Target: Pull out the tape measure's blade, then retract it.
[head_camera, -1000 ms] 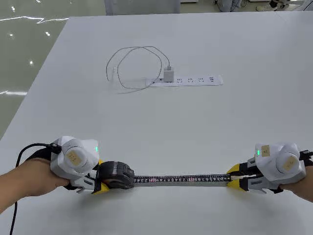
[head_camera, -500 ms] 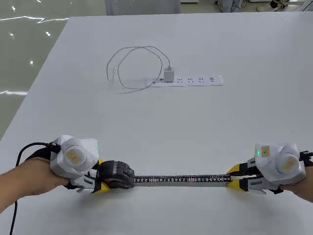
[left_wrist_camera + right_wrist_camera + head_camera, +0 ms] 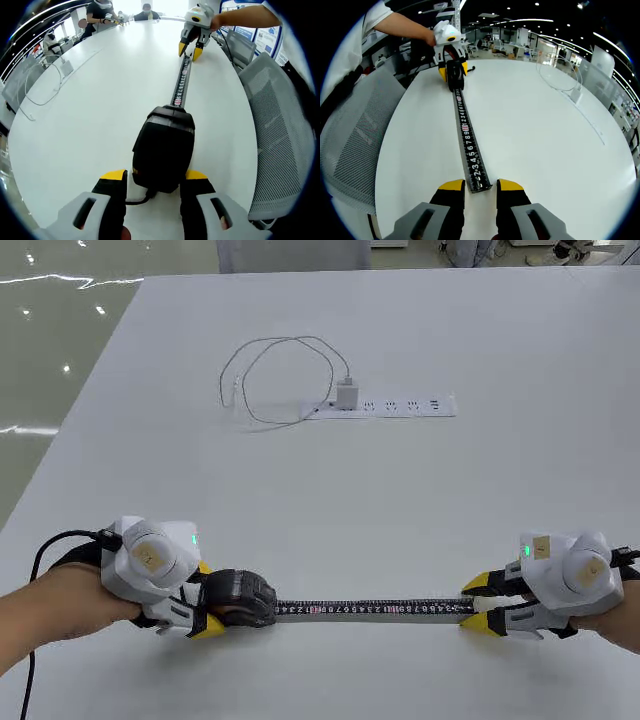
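Note:
A black tape measure case [image 3: 240,598] lies near the front edge of the white table [image 3: 400,500], with my left gripper [image 3: 207,598] shut on it. In the left gripper view the case [image 3: 164,150] sits between the yellow-tipped fingers [image 3: 114,176]. The blade [image 3: 370,608] lies flat, pulled out to the right. Its end rests between the jaws of my right gripper [image 3: 473,604], which stand open. In the right gripper view the blade's end [image 3: 480,186] lies in the gap, free of both fingers [image 3: 452,187], and the blade [image 3: 467,135] runs away to the case [image 3: 454,70].
A white power strip [image 3: 385,406] with a plugged-in charger [image 3: 345,394] and a looped cable [image 3: 270,370] lies mid-table. The table's left edge meets a glossy floor [image 3: 50,340]. A grey mesh chair [image 3: 280,125] stands behind the front edge.
My right gripper's jaws have spread apart and let go of the blade's end. The blade stays pulled out. The left gripper and case have hardly moved.

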`<action>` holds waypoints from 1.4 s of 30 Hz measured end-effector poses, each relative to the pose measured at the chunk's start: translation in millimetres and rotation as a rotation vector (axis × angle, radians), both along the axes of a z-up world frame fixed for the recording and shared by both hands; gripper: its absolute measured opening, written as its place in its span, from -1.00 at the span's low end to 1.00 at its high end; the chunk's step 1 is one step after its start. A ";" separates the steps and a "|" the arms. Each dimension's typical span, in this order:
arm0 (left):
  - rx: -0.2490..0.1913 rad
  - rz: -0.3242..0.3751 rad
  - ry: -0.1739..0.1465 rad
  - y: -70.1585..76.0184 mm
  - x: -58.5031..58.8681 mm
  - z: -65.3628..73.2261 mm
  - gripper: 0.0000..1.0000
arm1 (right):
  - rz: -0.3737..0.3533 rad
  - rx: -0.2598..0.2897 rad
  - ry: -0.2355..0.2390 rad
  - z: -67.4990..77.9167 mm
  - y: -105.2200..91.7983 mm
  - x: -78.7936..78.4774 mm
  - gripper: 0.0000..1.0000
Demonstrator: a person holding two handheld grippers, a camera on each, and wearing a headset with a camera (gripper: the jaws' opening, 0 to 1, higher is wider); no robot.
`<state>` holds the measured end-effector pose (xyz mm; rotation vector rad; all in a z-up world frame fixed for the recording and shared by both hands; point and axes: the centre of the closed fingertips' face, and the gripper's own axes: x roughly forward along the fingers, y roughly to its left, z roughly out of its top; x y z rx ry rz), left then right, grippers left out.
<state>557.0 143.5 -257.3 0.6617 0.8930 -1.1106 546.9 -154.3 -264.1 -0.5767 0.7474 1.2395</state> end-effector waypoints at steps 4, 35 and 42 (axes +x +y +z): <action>-0.025 0.016 0.001 -3.0 1.0 2.5 -0.20 | -0.011 0.005 0.000 1.6 -0.7 0.0 -0.57; -0.203 0.252 -0.032 12.7 -13.7 31.5 0.15 | -0.176 0.112 -0.002 24.7 10.0 -9.0 -0.07; -0.240 0.291 -0.060 13.2 -20.1 38.4 0.20 | -0.213 0.134 -0.003 29.8 11.9 -14.9 0.03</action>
